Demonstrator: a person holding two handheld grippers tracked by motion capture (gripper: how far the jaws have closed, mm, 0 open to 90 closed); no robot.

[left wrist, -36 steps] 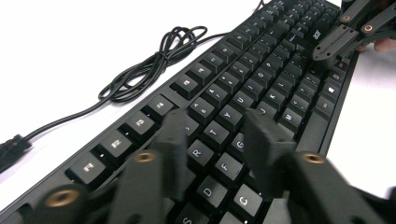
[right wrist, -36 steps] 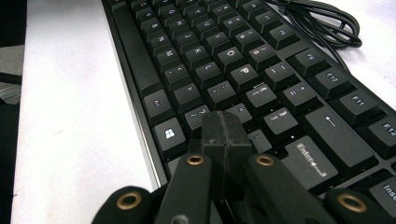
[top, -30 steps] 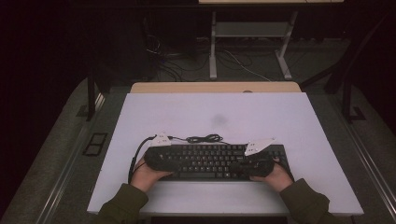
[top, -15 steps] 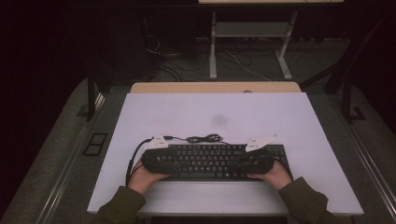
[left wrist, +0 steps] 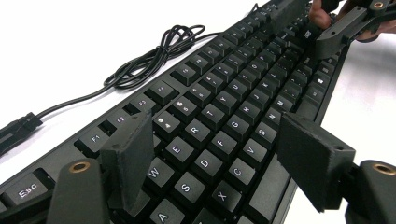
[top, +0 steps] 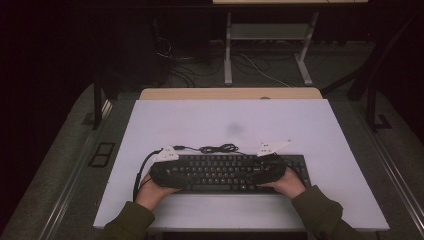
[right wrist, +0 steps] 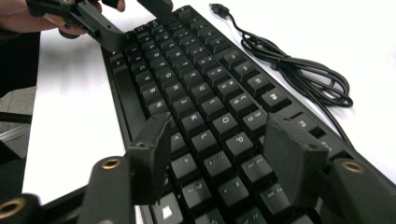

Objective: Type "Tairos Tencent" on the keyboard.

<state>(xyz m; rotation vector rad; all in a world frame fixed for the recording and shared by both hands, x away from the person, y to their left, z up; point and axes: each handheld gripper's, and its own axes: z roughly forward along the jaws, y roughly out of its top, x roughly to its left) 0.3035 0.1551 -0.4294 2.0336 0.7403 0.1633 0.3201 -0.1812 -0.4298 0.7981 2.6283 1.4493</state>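
Note:
A black keyboard [top: 225, 172] lies flat near the front of the white table, its black cable [top: 217, 148] coiled just behind it. My left gripper [top: 182, 172] hovers over the keyboard's left end. Its jaws stand open above the letter keys [left wrist: 219, 107], and the pads [left wrist: 130, 158] press on nothing. My right gripper [top: 260, 171] is over the right part of the keyboard [right wrist: 205, 93]. Its jaws have just been opening and stand apart above the keys, with nothing gripped between them. Each gripper view shows the other gripper at the keyboard's far end, the right gripper [left wrist: 341, 28] and the left gripper [right wrist: 93, 18].
The white table [top: 230, 115] has bare room behind and to both sides of the keyboard. The coiled cable [right wrist: 303, 74] ends in a plug [right wrist: 219, 8]. A wooden desk edge [top: 230, 93] lies beyond, and dark floor with loose cables farther back.
The right hand with its gripper has edged slightly farther back over the keyboard. The keyboard and the left hand have stayed where they were.

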